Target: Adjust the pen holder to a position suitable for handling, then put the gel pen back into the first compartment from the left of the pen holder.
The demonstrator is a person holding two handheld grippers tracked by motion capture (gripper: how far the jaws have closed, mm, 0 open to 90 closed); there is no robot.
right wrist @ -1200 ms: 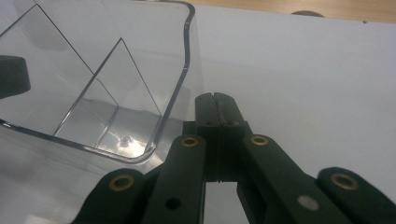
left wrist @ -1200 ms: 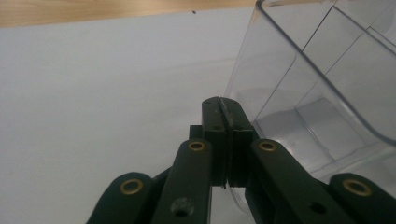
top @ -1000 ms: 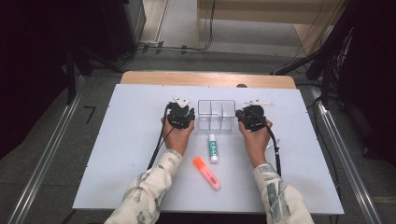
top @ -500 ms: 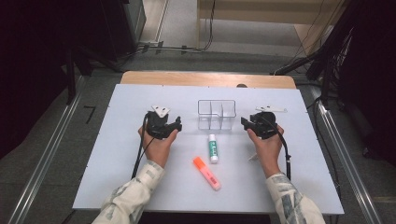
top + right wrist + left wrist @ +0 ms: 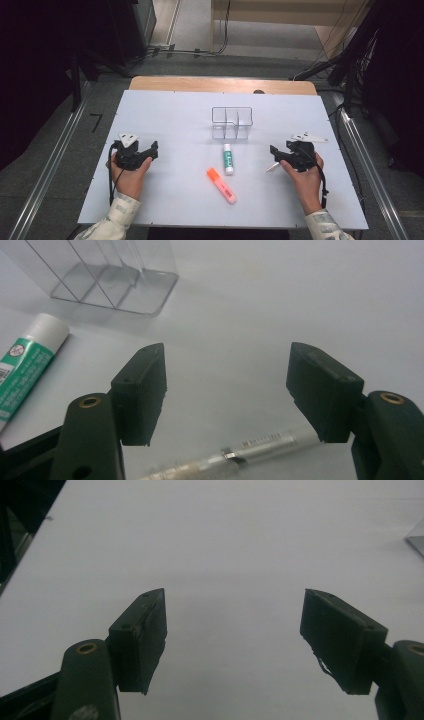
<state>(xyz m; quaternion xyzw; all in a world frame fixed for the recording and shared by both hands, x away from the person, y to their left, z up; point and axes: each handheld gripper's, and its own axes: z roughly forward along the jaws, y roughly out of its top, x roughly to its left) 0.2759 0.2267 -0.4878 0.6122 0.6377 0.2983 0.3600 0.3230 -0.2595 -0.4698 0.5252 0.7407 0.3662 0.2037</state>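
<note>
A clear divided box (image 5: 231,122) stands at mid-table, with a green-and-white glue stick (image 5: 228,159) lying just in front of it and an orange highlighter (image 5: 221,185) nearer me. My left gripper (image 5: 154,150) rests low at the table's left, well away from the box; its jaws (image 5: 234,600) have just been opening and stand open over bare table. My right gripper (image 5: 274,154) is at the right, its jaws (image 5: 227,352) also just opened and with nothing between them. A thin silver pen (image 5: 250,450) lies on the table just beneath them. The glue stick (image 5: 25,370) and box (image 5: 110,275) lie ahead and to the left.
The white tabletop (image 5: 170,110) has a wooden strip (image 5: 220,85) along its far edge. Dark equipment and cables sit on the floor beyond. A corner of the clear box (image 5: 417,537) shows at the right of the left gripper view.
Both hands have drawn away from the clear box, the left going left and the right going right, both toward me. Both pairs of jaws have opened. The silver pen now lies beside the right gripper.
</note>
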